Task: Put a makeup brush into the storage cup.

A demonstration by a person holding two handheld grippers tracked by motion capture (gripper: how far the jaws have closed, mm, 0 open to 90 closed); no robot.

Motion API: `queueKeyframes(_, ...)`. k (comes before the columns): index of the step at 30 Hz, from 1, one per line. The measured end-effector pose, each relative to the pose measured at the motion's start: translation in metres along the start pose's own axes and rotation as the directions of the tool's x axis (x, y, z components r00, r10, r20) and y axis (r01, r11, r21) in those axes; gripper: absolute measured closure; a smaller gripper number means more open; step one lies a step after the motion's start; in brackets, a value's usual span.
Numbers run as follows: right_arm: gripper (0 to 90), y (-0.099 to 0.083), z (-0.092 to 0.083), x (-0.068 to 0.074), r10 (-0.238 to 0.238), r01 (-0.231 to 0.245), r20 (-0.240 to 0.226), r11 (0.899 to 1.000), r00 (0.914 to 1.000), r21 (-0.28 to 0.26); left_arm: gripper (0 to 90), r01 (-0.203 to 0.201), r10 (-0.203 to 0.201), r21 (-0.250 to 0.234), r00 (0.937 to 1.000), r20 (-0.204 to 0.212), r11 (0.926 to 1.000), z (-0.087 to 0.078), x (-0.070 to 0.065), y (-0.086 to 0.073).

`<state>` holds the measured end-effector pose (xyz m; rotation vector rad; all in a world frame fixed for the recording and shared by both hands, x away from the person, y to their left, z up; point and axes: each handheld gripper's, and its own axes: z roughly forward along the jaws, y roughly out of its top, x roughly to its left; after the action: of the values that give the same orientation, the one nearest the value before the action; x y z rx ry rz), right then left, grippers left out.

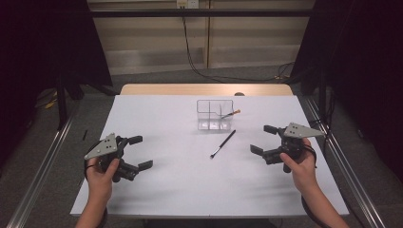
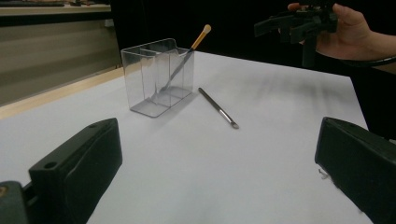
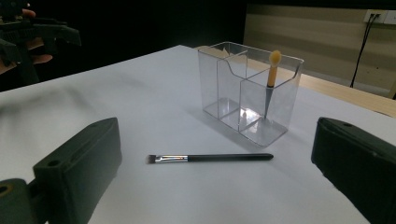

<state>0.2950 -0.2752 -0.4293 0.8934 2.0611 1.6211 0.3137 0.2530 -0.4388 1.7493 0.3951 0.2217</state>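
Both claws are held just above the near half of the white table (image 1: 180,190), one on each side. Left gripper (image 1: 142,152) sits at the near left, its jaws spread wide with nothing between them, pointing toward the middle of the table; the person's left hand (image 1: 102,171) wraps the handle from below, forearm coming in from the bottom edge. Right gripper (image 1: 263,138) mirrors it at the right side, slightly farther up the table, jaws likewise spread and empty, pointing inward, with the right hand (image 1: 302,164) gripping from behind.

Between the two grippers lies a broad stretch of bare tabletop. Slightly farther on, a black-handled brush (image 1: 223,143) lies flat on the surface with its metal ferrule and bristle end toward the person, just in front of a clear plastic organizer (image 1: 215,115) and apart from it. The organizer stands upright past the centre, divided into compartments; a second brush with an orange tip (image 1: 232,113) leans in the right-hand compartment, its tip poking out over the rim.

Bare table surrounds the organizer on all sides. Beyond the white surface a strip of wooden edge (image 1: 204,89) shows, then grey floor, metal rails along both sides, dark curtains, and a pale wall with cables (image 1: 190,52) hanging down.
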Motion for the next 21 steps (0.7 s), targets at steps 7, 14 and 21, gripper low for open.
queueKeyframes(7, 1.3, 0.005, 0.011, 0.001, -0.003, 0.003, -0.012, 1.000, 0.9999, -0.001, 0.7, -0.001, 0.001, 0.012, 1.0000, -0.002, 0.9999, -0.001, 0.001, -0.002)
queueKeyframes(14, 1.3, 0.010, 0.028, 0.002, 0.003, -0.003, -0.027, 1.000, 0.9996, -0.004, 0.7, -0.003, 0.003, 0.008, 1.0000, -0.005, 1.0000, -0.002, 0.001, -0.001)
queueKeyframes(21, 1.3, 0.016, 0.043, 0.006, -0.010, 0.010, -0.051, 1.000, 0.9987, -0.006, 0.7, -0.001, 0.001, 0.005, 1.0000, -0.010, 1.0000, -0.006, 0.000, -0.002)
